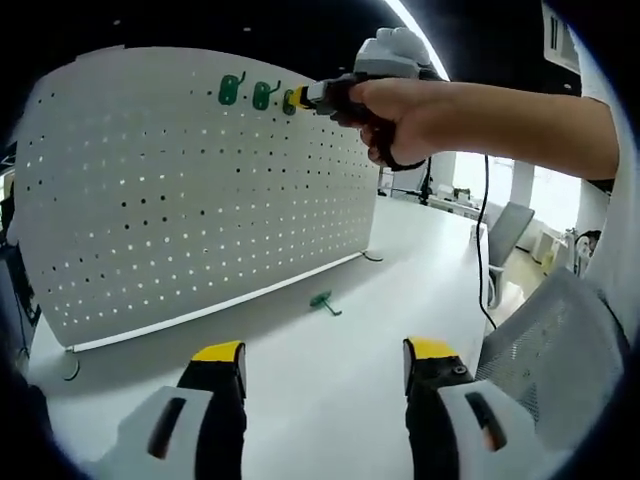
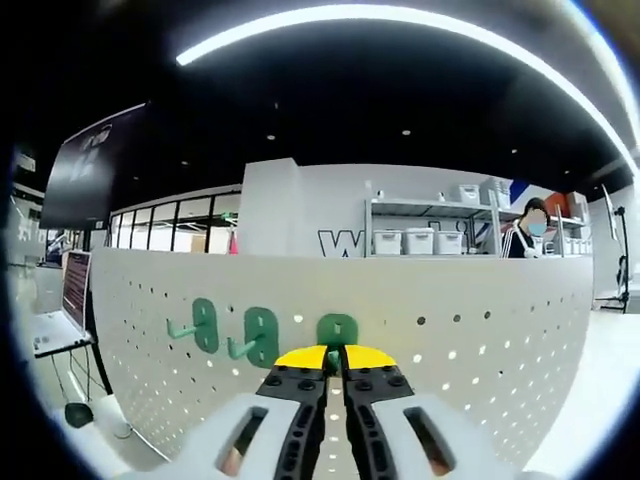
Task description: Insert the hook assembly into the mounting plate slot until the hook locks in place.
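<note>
Our right gripper [image 2: 335,360] has its yellow-tipped jaws pressed together on a green hook [image 2: 338,331], holding it against the white pegboard [image 2: 480,330] near the board's top edge. In the left gripper view, the same gripper reaches in from the right, a hand [image 1: 400,115] wrapped around its handle, its tip meeting the board at that third hook. Our left gripper [image 1: 325,365] hangs low over the white table [image 1: 400,260] with its jaws apart and nothing between them.

The hook we hold sits flat-backed against the perforated panel; whether it has locked we cannot tell. Just beside it, toward the left, two more green hooks [image 2: 205,325] are already mounted in a row, their prongs sticking out. A spare green hook [image 1: 323,301] lies on the table in front of the board's foot.

We judge the hook to be small, light, stiff plastic, smooth enough to slip, so the grip belongs on its prong, leaving the back plate free to press into the holes. The board stands upright on thin feet and may rock under a hard push.

Beyond the board, shelves with white bins [image 2: 420,240] stand against a wall, and a person sits at the far right. A mesh chair [image 1: 545,340] stands by the table's right edge.
</note>
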